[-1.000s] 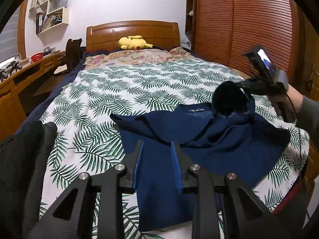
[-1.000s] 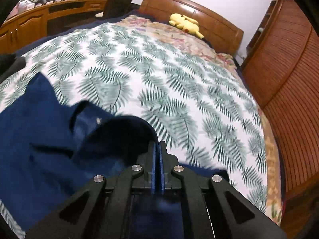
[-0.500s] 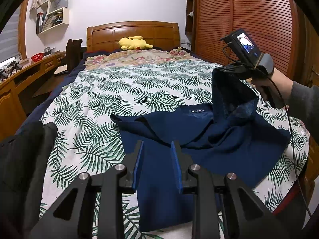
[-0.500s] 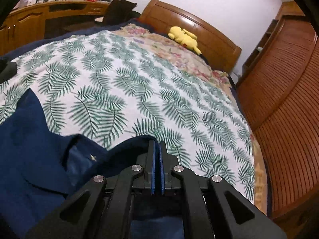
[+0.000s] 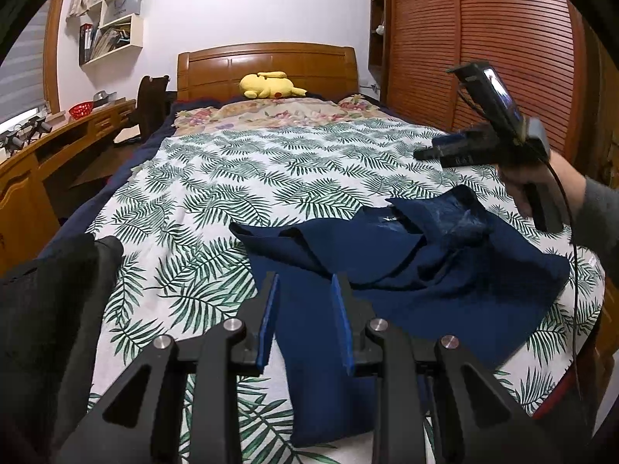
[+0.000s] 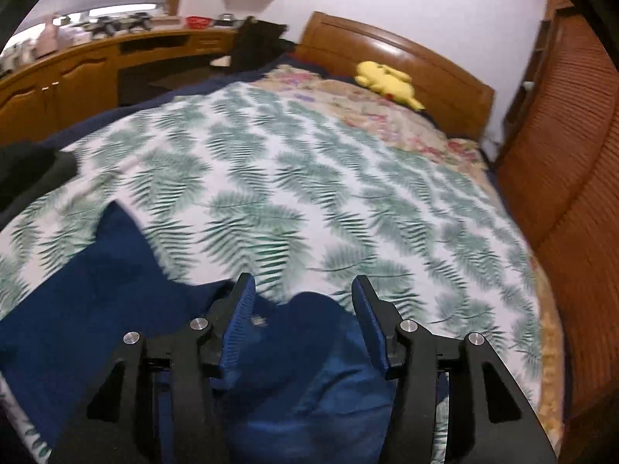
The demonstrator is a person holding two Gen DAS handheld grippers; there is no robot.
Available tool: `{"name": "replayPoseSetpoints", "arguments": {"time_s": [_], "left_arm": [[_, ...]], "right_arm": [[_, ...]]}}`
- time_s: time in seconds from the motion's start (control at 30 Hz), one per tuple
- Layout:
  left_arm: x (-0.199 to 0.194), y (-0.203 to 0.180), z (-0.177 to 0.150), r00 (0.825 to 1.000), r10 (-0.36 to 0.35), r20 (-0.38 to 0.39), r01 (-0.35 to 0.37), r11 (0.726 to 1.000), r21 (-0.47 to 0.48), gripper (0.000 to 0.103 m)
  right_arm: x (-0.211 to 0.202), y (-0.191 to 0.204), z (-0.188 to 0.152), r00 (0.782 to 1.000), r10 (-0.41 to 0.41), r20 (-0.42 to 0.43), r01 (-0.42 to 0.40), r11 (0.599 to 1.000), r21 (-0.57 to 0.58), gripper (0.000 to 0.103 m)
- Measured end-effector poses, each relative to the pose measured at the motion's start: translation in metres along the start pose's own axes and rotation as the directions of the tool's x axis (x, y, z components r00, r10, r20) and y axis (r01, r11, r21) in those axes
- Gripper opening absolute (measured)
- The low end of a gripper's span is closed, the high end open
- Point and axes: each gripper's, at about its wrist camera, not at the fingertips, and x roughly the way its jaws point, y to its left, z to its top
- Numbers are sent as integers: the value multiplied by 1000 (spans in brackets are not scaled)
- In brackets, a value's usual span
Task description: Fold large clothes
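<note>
At the far left of the left wrist view, a dark garment [image 5: 46,309] lies heaped at the edge of the bed [image 5: 216,178], beside the wooden bench [image 5: 65,143] that runs along the wall. On the bench sits a red basket [image 5: 80,109]; what it holds is too small to make out. Above it, white wall shelves [image 5: 112,34] carry upright books and papers (titles unreadable).

The left hand-held gripper [image 5: 305,319] hovers low over the near part of the bed with its blue-padded fingers apart and nothing between them. Just beyond its tips lies the navy garment [image 5: 456,282], spread loosely over the palm-leaf bedspread [image 5: 271,178] toward the near right corner of the bed, with a crumpled, raised fold near its collar. A yellow plush toy [image 5: 271,86] rests against the headboard [image 5: 267,65] at the far end.

Further right, the right hand-held gripper [image 5: 425,152] is held in the air above the garment, apart from it, gripped by the person's hand [image 5: 530,189]. In its own view the right hand-held gripper [image 6: 303,319] has its fingers spread wide with no cloth pinched between them, the navy garment [image 6: 96,290] lying below. A slatted wooden wardrobe [image 5: 483,38] fills the right side of the room.
</note>
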Motion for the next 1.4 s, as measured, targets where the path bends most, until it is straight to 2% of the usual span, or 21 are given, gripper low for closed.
{"name": "replayPoseSetpoints", "arguments": {"time_s": [0.2, 0.43, 0.57, 0.8, 0.93, 0.97, 1.0, 1.03, 1.1, 1.2, 1.3, 1.4], "left_arm": [[0, 8, -3, 1000, 16, -6, -16, 1000, -17, 26], [0, 16, -4, 999, 38, -10, -38, 999, -29, 26], [0, 21, -4, 999, 43, -11, -44, 998, -36, 26], [1, 27, -5, 999, 48, -13, -48, 998, -45, 26], [3, 27, -7, 998, 54, -26, -55, 998, -40, 26], [4, 27, -8, 998, 59, -30, -60, 998, -34, 26], [5, 27, -9, 997, 63, -34, -64, 997, -32, 26], [5, 27, -9, 997, 66, -37, -67, 997, -31, 26], [7, 28, -10, 996, 69, -47, -71, 997, -33, 26], [12, 29, -10, 996, 70, -62, -72, 997, -31, 26], [16, 30, -9, 995, 65, -69, -67, 997, -29, 26], [23, 28, -4, 996, 43, -76, -46, 998, -36, 26]], "right_arm": [[1, 49, -19, 990, 135, -27, -137, 989, -57, 53], [19, 107, -42, 959, 265, -102, -275, 956, -104, 53], [27, 128, -50, 940, 314, -134, -329, 938, -110, 53], [37, 149, -58, 921, 346, -179, -372, 918, -136, 54], [51, 153, -62, 916, 321, -240, -364, 917, -164, 54], [52, 151, -61, 922, 307, -235, -350, 921, -171, 45], [52, 148, -61, 930, 295, -221, -335, 926, -176, 15], [53, 143, -59, 931, 294, -216, -334, 926, -178, 5], [54, 133, -55, 935, 292, -202, -329, 926, -183, 4], [51, 108, -40, 956, 260, -136, -282, 942, -181, 3], [54, 74, -17, 977, 202, -74, -211, 965, -156, 3], [64, 55, -1, 991, 118, -59, -127, 974, -186, 3]]}}
